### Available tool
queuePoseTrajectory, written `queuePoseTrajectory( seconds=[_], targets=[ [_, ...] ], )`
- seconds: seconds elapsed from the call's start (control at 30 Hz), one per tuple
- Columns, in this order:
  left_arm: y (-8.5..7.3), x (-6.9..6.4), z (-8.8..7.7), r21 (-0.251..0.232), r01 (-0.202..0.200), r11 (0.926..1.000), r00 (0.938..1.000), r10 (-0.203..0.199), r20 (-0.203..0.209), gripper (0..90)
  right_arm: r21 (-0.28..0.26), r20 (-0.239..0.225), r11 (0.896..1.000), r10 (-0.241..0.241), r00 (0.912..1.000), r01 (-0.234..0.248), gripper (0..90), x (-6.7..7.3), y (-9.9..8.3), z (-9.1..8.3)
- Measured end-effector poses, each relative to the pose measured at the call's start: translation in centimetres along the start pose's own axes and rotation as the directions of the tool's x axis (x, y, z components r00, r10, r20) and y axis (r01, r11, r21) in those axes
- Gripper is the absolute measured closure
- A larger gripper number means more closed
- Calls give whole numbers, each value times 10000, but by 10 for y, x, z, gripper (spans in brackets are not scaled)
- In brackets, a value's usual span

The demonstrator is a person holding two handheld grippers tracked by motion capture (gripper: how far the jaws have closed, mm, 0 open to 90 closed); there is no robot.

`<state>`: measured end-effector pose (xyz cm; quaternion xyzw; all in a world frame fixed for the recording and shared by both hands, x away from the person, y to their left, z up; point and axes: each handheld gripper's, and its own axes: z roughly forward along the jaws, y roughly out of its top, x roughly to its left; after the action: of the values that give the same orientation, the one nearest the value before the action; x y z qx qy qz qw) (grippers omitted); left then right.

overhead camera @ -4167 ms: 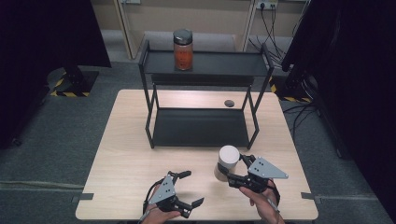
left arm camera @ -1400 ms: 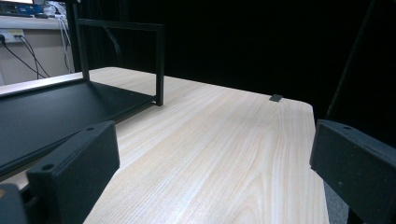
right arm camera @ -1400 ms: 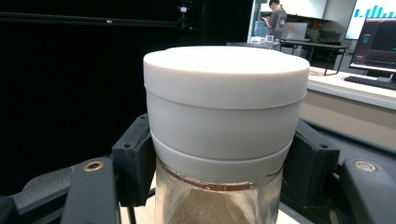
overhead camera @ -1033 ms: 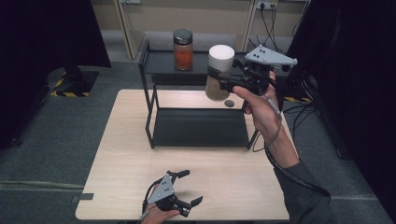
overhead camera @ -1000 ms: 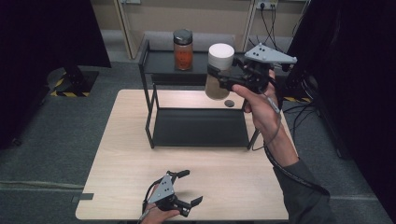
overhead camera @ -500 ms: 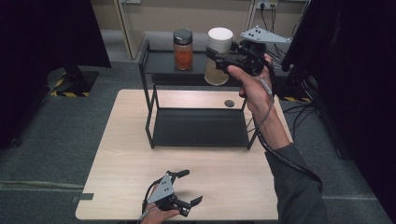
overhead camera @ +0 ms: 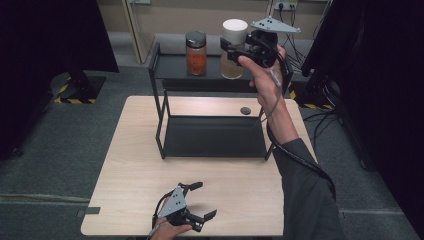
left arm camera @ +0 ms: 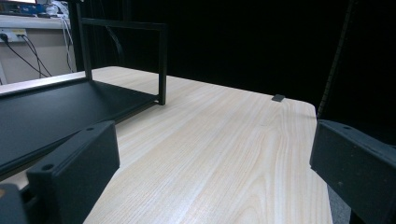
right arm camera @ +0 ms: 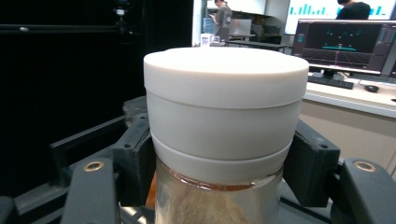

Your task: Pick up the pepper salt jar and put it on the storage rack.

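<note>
Right gripper (overhead camera: 239,49) is up at the top shelf (overhead camera: 172,65) of the black rack, jaws clamped on the white-lidded jar (overhead camera: 234,47) just below its lid. In the right gripper view the two black jaws press either side of the glass where the white lid (right arm camera: 224,88) ends, and the jar sits upright between them. I'm holding it over the right part of the shelf, just beside the orange jar (overhead camera: 196,53) with the dark lid that already stands there. Whether the base has touched down I can't tell from here.

My read: this is the placing step, jar onto the upper shelf next to its neighbour. Next I'd need to lower it straight, keep it level, leave a gap to the orange jar, and only let go once the base is flat on the shelf.

Left gripper (overhead camera: 192,202) waits low at the near edge of the worktop (overhead camera: 135,165), jaws spread wide, nothing between them, bare wood ahead of them in the left gripper view.
</note>
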<state>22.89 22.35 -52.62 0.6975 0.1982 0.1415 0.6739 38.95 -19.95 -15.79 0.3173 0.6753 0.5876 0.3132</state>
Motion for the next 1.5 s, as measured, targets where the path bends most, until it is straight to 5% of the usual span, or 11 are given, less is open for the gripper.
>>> queuePoseTrajectory(
  seconds=[0.63, 1.27, 1.5],
  targets=[
    [0, 0, 0, -7, 20, 10000, 10000, -20, 29, 8, 31, 457, 9999, 157, 9988, -159, 352, -2, -11, 37],
    [-1, -1, 0, -32, -3, 10000, 10000, 3, 15, 8, 67, 525, 10000, 67, 9986, -71, 348, -2, -21, 47],
    [-1, 0, 0, -12, -4, 10000, 10000, 4, 7, 8, 527, 465, 9985, 116, 9988, -140, 85, -6, -13, 43]
  ],
)
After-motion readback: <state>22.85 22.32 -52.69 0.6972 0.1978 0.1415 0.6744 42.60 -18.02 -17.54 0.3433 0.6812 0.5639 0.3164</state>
